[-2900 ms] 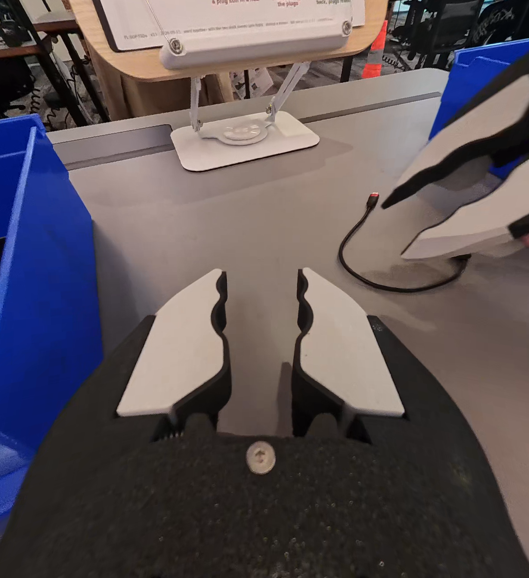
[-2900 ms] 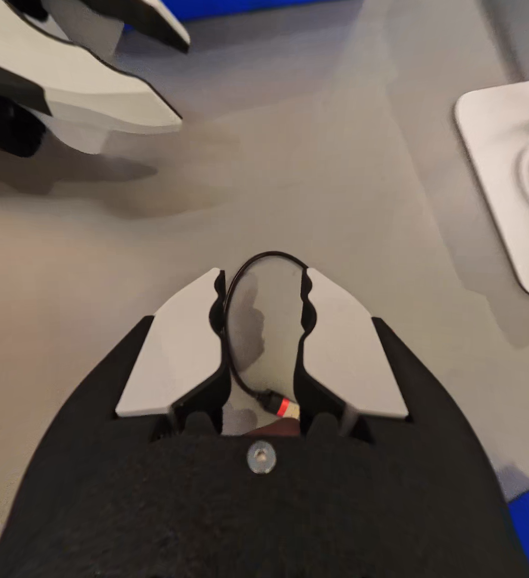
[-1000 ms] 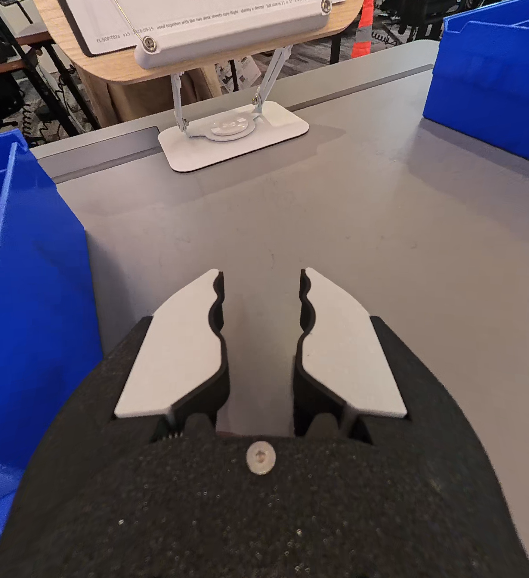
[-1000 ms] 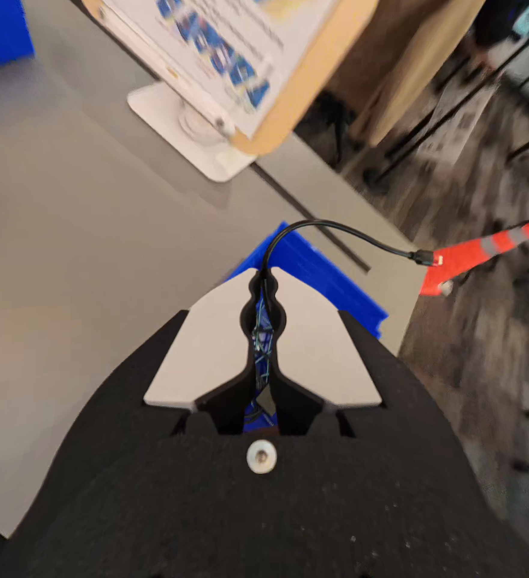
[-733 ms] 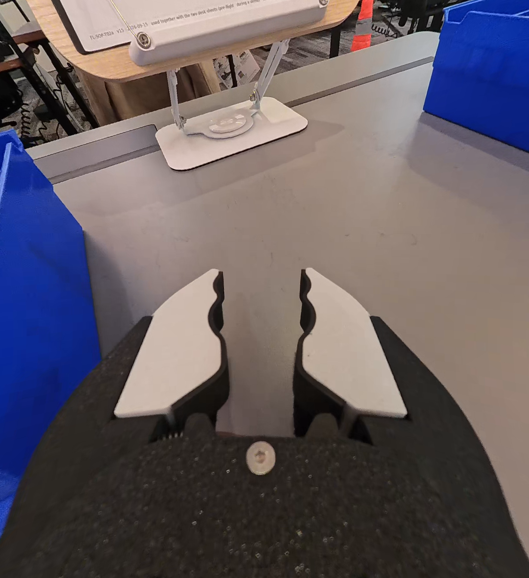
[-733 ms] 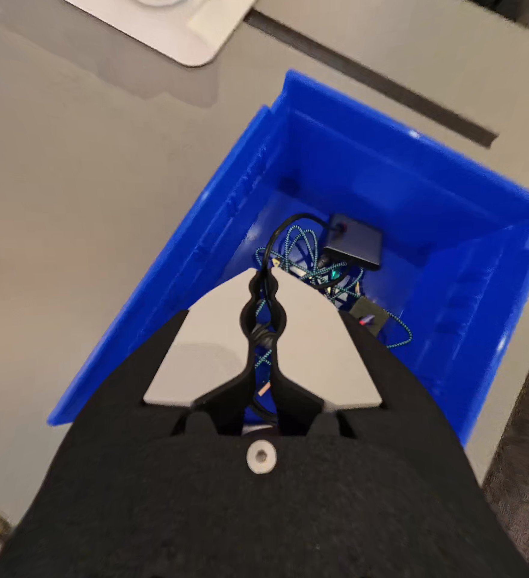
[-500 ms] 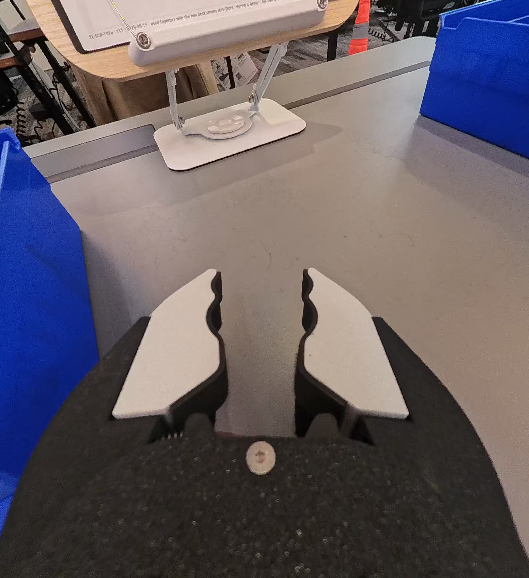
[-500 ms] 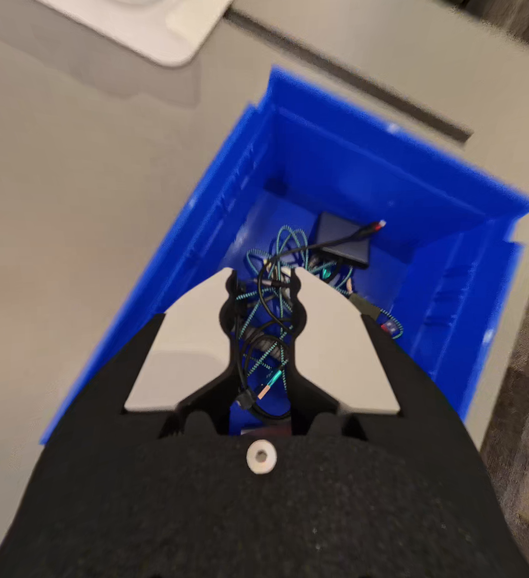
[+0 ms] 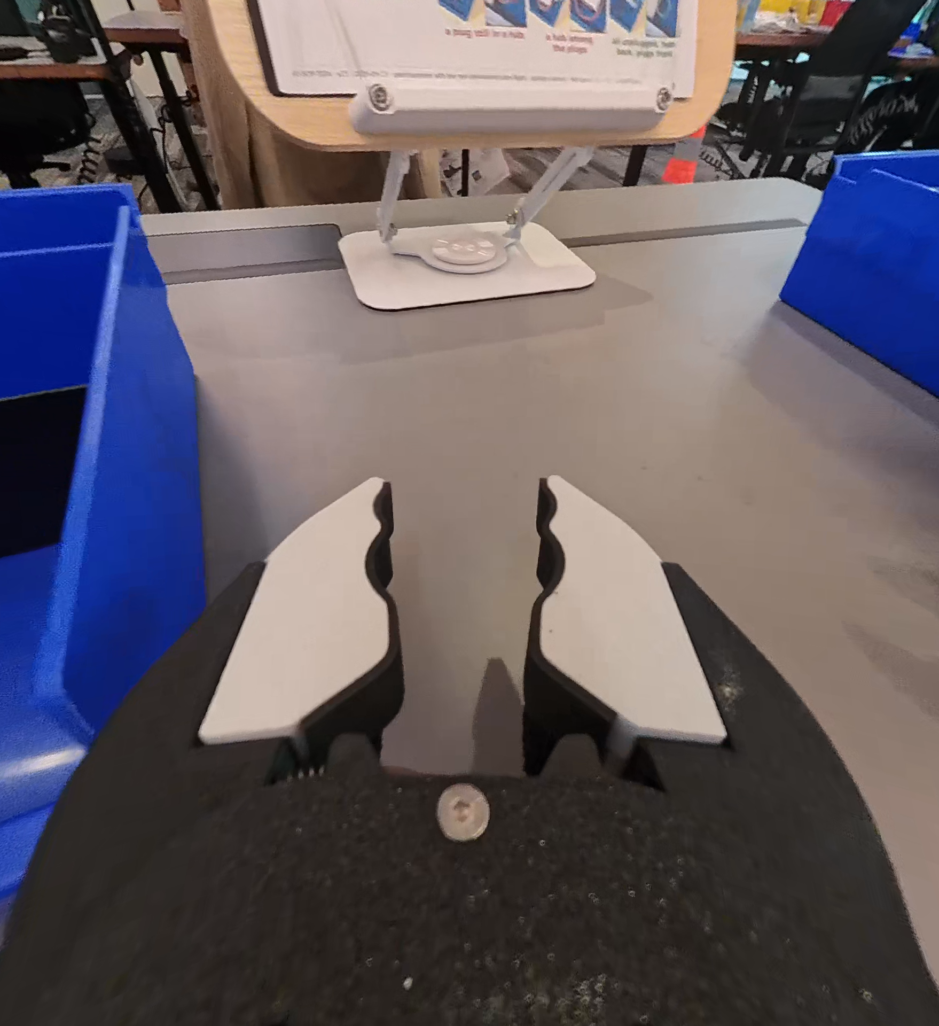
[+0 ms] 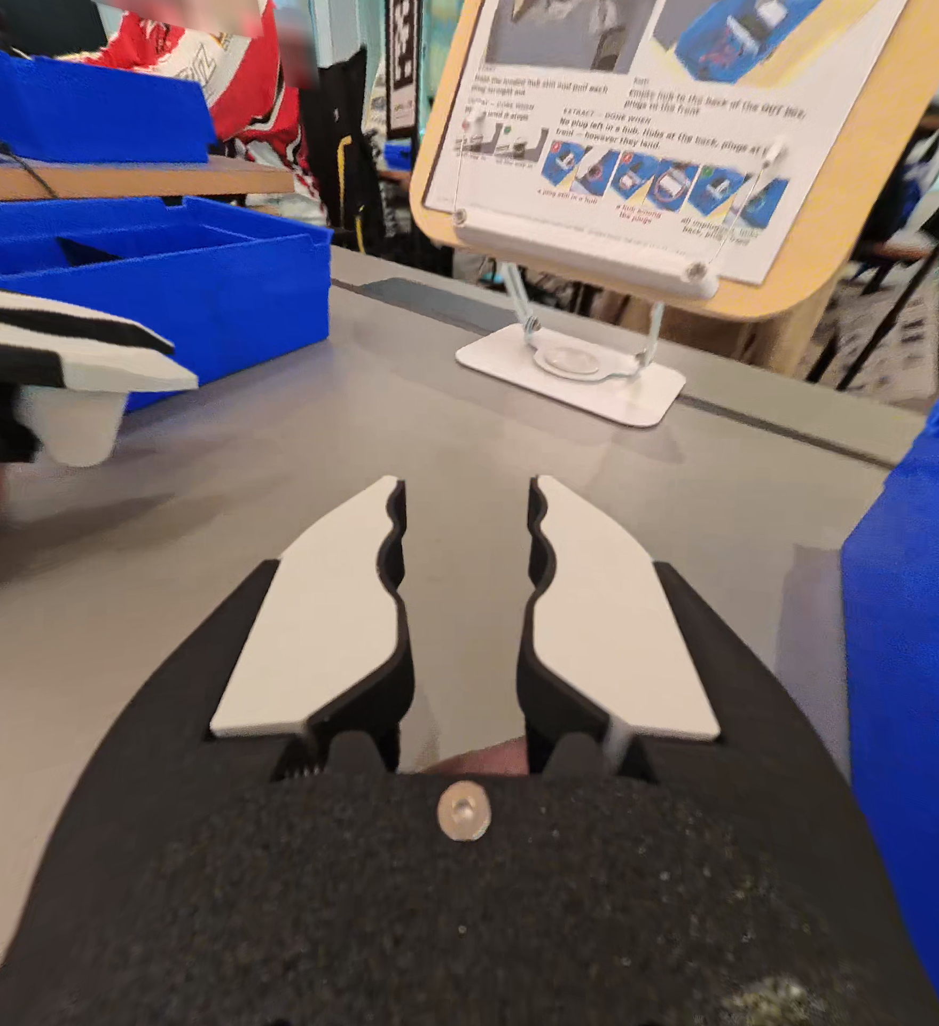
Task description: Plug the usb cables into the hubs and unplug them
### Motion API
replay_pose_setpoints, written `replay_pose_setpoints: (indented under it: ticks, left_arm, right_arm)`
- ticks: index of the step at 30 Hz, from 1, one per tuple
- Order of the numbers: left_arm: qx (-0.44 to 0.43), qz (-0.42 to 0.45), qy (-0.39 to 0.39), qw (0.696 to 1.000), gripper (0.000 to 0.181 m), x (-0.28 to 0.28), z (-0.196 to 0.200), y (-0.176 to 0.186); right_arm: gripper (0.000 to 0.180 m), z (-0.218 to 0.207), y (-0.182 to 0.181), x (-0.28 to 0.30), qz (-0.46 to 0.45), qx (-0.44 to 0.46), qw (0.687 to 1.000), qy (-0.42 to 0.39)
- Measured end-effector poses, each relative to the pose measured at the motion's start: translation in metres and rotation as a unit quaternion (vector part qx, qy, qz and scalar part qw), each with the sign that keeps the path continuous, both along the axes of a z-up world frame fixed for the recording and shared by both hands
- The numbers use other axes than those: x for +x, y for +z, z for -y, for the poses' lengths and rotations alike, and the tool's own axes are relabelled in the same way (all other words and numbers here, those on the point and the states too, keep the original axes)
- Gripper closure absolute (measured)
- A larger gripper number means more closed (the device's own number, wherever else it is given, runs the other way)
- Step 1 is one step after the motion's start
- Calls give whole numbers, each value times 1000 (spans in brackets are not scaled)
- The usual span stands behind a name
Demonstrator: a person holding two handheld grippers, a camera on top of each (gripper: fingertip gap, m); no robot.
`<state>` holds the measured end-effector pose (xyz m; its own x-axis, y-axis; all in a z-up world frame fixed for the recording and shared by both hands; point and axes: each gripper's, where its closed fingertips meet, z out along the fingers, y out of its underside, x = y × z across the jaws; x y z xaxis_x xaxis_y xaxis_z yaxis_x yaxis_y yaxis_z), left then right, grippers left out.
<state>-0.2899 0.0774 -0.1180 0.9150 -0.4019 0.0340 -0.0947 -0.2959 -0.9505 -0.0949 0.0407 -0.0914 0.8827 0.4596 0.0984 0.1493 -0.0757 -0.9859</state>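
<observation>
Left hand-held gripper [image 9: 463,494]: fingers spread, nothing between them, held low over the bare grey table [image 9: 650,499]. Right hand-held gripper [image 10: 464,488]: likewise spread and empty, pointing across the table toward the white-based document stand [image 10: 572,366]. The left hand-held gripper also shows at the left edge of the right wrist view, just in front of the left blue bin [image 10: 190,288]. A second blue bin [image 10: 922,638] sits close on the right. No usb cable and no hub visible in either current view; the table between the bins carries only the stand. Judgement on progress: with both tools empty and nothing laid out, one cable cycle looks closed out; what remains, if anything, would start with fetching a hub and cable from a bin. Contents of both bins are hidden from these angles. Change against earlier frames: 2.9 s ago a black cable lay on the table under the right tool; at 1.0 s it was pinched in the shut right fingers; at 0.5 s they had parted over the right bin, which held cables and a dark hub. Now the right tool faces the table again, empty. Left tool unchanged, spread throughout.
</observation>
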Motion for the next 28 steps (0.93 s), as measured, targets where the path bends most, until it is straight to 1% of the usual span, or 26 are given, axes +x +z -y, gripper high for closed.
replay_pose_setpoints:
  ticks: [3, 5, 7, 11, 14, 16, 22, 28]
  left_arm:
    - [5, -4, 22, 1000, 131, -5, 1, 1]
    - [4, 4, 35, 999, 132, -4, 2, 2]
    - [-1, 10, 38, 999, 132, 2, 3, 1]
    - [4, -18, 41, 999, 132, 8, 2, -1]
    - [-4, -2, 39, 999, 132, 6, 1, -2]
    - [-4, 6, 37, 999, 133, 6, 2, -1]
    - [4, -24, 31, 999, 133, 11, 3, -2]
    - [1, -27, 28, 999, 132, 13, 3, -3]
  right_arm:
    - [138, -6, 0, 3, 61, 44, 996, -38]
    - [143, -3, 4, 8, 47, 55, 996, -50]
    - [142, -1, -3, 11, 36, 30, 998, -50]
    - [142, 0, -2, 17, 10, 24, 998, -51]
    - [142, -1, -3, 21, -4, 14, 999, -52]
    - [142, -1, -3, 22, -5, 14, 998, -55]
    - [142, -1, -3, 21, 6, 18, 998, -58]
    - [142, -1, -4, 19, 11, 20, 998, -58]
